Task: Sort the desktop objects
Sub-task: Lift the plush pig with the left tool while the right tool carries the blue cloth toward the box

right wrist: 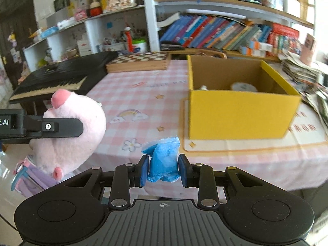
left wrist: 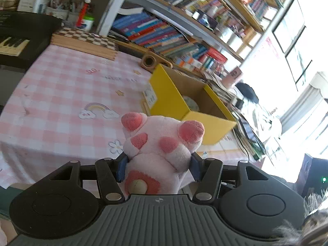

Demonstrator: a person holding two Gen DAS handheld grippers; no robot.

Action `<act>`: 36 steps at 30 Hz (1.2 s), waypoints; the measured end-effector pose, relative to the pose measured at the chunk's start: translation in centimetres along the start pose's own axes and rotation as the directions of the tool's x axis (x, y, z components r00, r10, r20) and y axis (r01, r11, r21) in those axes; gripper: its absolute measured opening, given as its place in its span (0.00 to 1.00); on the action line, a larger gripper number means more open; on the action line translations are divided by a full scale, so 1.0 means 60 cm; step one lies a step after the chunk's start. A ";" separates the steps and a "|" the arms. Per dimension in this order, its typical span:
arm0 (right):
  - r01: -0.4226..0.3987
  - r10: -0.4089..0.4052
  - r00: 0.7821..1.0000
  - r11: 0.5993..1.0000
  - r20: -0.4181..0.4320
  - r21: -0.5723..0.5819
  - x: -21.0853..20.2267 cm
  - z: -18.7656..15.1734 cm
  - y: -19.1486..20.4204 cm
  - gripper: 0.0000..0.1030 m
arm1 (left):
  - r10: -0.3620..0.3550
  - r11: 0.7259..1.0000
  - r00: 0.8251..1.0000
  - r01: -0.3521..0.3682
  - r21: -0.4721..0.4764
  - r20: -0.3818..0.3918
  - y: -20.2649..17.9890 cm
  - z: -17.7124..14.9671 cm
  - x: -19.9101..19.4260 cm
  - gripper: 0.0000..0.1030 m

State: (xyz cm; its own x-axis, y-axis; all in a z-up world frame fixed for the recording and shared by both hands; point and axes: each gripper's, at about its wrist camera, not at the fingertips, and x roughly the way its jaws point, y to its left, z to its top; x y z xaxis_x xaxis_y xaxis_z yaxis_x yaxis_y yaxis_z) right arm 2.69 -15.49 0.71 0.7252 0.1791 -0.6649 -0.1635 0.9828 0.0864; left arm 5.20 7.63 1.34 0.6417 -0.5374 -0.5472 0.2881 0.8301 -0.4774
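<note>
We see the counter [right wrist: 143, 86], covered with a pink-and-white checked cloth printed with a rainbow and flowers, which carries everything to be sorted. A black electronic keyboard [right wrist: 59, 78] and a wooden chessboard case [right wrist: 139, 61] occupy its far edge, out of the working area.

We note next the open yellow cardboard box [right wrist: 239, 114] with a plain brown interior, standing on a pale mat near the counter's right side. Its open top faces up, so things can be dropped in from above; a round pale object [right wrist: 244, 86] already lies on its floor, which suggests it serves as the collecting bin.

The pink plush pig toy [left wrist: 162, 151] with darker pink spots hangs in the air over the near edge of the counter, short of the box. The left gripper [left wrist: 157, 169] has its blue-padded fingers [left wrist: 122, 169] pressed against the toy's soft flanks at a medium spread, the stuffing yielding to give a hold.

The small crumpled blue plastic packet [right wrist: 163, 162] is likewise clear of the counter. The right gripper [right wrist: 163, 169] pinches it with its fingers [right wrist: 144, 169] drawn narrow, as suits a thin item. We judge both loads bound for the box.
</note>
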 end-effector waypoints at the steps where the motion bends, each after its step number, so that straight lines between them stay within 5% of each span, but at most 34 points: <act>1: 0.009 -0.009 1.000 1.000 -0.002 0.005 -0.003 -0.004 -0.003 0.29 | -0.006 1.000 1.000 0.006 0.006 -0.007 -0.003 -0.003 0.002 0.53; 19: 0.139 -0.134 0.990 0.985 -0.052 0.098 -0.033 -0.030 -0.095 0.29 | -0.117 0.990 0.985 0.125 0.060 -0.128 -0.076 -0.022 0.079 0.53; 36: 0.135 -0.130 0.990 0.984 -0.052 0.113 -0.015 0.008 -0.197 0.29 | -0.128 0.986 0.981 0.141 0.086 -0.143 -0.156 0.011 0.161 0.53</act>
State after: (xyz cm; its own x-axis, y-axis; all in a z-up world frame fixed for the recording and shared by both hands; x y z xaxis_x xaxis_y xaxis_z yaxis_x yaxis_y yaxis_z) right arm 4.30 -27.25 0.66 0.7046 0.0471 -0.7080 0.0127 0.9968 0.0790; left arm 9.21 -5.24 0.98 0.4910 -0.6552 -0.5741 0.4357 0.7554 -0.4894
